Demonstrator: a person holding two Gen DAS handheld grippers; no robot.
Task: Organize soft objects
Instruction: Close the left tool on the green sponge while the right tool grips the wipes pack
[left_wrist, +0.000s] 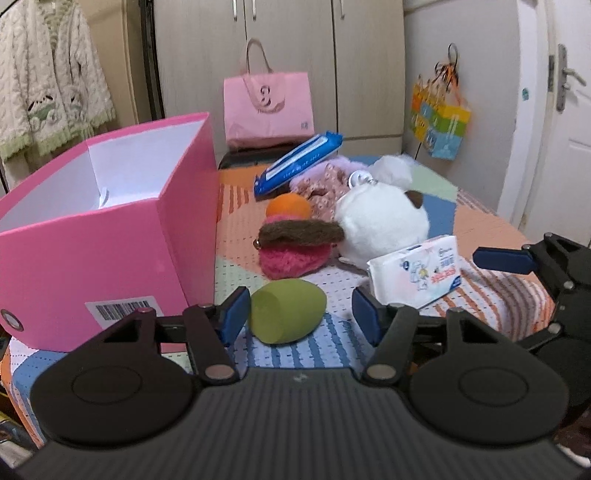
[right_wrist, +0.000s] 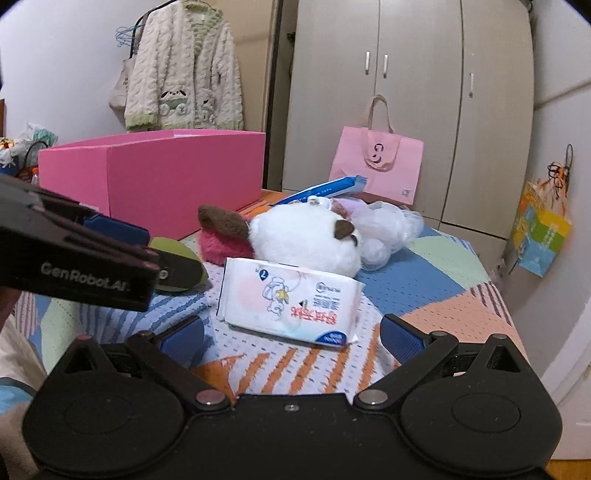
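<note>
The left gripper (left_wrist: 299, 314) has its fingers apart around the green egg-shaped sponge (left_wrist: 286, 312), which lies on the table (left_wrist: 498, 299). The left pad sits just beside the sponge's flat end, possibly touching it; the right pad is clear of it, with bare patterned cloth between. Close to the outside of the left finger stands the open pink box (left_wrist: 110, 254), whose near wall crowds that side.

Beyond the sponge, straight ahead of the fingertips, lie a pink fuzzy piece (left_wrist: 293, 260) with a brown fuzzy strip (left_wrist: 301, 232) on top, and an orange ball (left_wrist: 288, 206) behind them. To the right of these sits the white plush toy (left_wrist: 380, 225), with floral cloth (left_wrist: 321, 188) and a blue wipes pack (left_wrist: 299, 162) further back.

The right gripper (right_wrist: 293, 338) holds its fingers wide apart, touching nothing. The white tissue pack (right_wrist: 290, 301) lies between and just ahead of the fingertips, the plush pressed up behind it. The left gripper's body crosses the left side of the right wrist view, covering part of the sponge.

A pink tote bag (left_wrist: 267, 107) stands at the far end, before the wardrobe (left_wrist: 295, 55).
</note>
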